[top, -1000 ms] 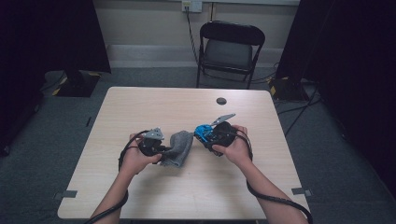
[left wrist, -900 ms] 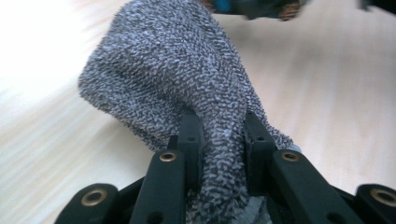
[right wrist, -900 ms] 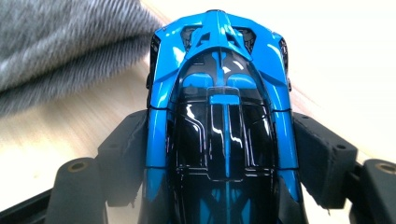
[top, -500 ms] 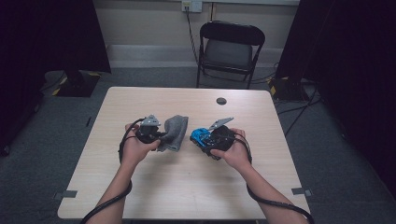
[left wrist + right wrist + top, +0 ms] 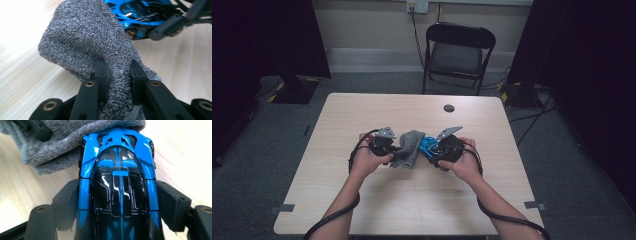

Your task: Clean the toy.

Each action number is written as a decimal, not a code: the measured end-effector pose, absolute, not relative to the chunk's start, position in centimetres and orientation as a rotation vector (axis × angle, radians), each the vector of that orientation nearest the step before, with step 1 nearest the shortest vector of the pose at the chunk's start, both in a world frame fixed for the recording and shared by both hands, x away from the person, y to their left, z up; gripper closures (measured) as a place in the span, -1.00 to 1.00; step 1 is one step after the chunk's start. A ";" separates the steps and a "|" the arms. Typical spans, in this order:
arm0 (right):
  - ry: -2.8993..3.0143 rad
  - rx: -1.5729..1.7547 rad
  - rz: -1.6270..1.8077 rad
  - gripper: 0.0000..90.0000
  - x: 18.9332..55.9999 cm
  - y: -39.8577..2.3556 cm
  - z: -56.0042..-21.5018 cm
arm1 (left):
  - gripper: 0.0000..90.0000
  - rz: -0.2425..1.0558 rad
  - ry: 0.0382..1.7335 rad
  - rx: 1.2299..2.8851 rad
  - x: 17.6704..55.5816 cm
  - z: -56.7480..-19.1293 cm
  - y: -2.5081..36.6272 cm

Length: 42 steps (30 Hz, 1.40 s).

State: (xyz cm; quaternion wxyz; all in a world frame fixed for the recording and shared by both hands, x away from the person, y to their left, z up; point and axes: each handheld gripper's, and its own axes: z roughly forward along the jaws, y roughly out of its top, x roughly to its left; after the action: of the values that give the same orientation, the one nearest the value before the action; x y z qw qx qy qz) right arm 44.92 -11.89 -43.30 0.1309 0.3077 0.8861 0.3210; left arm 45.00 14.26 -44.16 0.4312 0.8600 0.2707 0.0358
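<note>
The left gripper point(image 5: 393, 150) is held over the middle of the light wooden tabletop point(image 5: 412, 200), roughly midway between the near and far edges. Its jaws are pressed together on a fold of the grey knitted terry cloth point(image 5: 87, 42); in the left gripper view the fabric bulges out above and below the two black pads.

The right gripper point(image 5: 428, 148) sits just beside it, toward the right edge. Its jaws stand wide and clamp the flanks of a glossy blue-and-black toy sports car point(image 5: 118, 182). In the right gripper view the pads press against both sides of the car body, and the car's nose points away from the gripper.

The cloth point(image 5: 408, 147) lies between the two grippers and touches the nose of the car point(image 5: 428, 145). Part of the cloth drapes toward the tabletop.

A small round dark disc point(image 5: 449, 108) lies well apart, near the far edge. A black folding chair point(image 5: 457, 55) stands on the floor beyond that edge.
</note>
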 end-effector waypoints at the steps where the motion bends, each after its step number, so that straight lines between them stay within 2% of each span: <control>1: 2.573 0.901 0.935 -0.42 45.0 -12.0 -43.3 | 0.64 0.084 0.664 2.151 45.0 -44.1 14.3; 15: 2.526 0.975 0.926 -0.42 46.1 -12.9 -43.1 | 0.64 0.047 0.622 2.168 43.3 -44.3 15.4; 20: 2.528 0.981 0.926 -0.42 46.2 -13.1 -43.1 | 0.64 0.053 0.668 2.168 43.2 -44.5 16.6; 24: 2.533 0.960 0.940 -0.42 45.7 -12.9 -43.0 | 0.64 0.131 0.766 2.130 43.7 -44.4 17.8; 30: 2.567 0.919 0.958 -0.42 44.9 -11.9 -43.3 | 0.64 0.171 0.773 2.112 45.0 -43.8 16.9; 37: 2.589 0.876 0.957 -0.42 44.3 -11.3 -43.4 | 0.63 0.118 0.668 2.126 45.5 -43.6 14.7; 42: 2.585 0.887 0.945 -0.42 44.6 -11.6 -43.6 | 0.63 0.095 0.656 2.136 45.4 -44.0 14.2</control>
State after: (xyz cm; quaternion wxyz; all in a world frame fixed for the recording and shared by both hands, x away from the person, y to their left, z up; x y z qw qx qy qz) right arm 44.58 -11.57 -43.63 0.1245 0.3042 0.8870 0.3243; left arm 45.39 14.17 -43.96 0.4371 0.8590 0.2639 0.0382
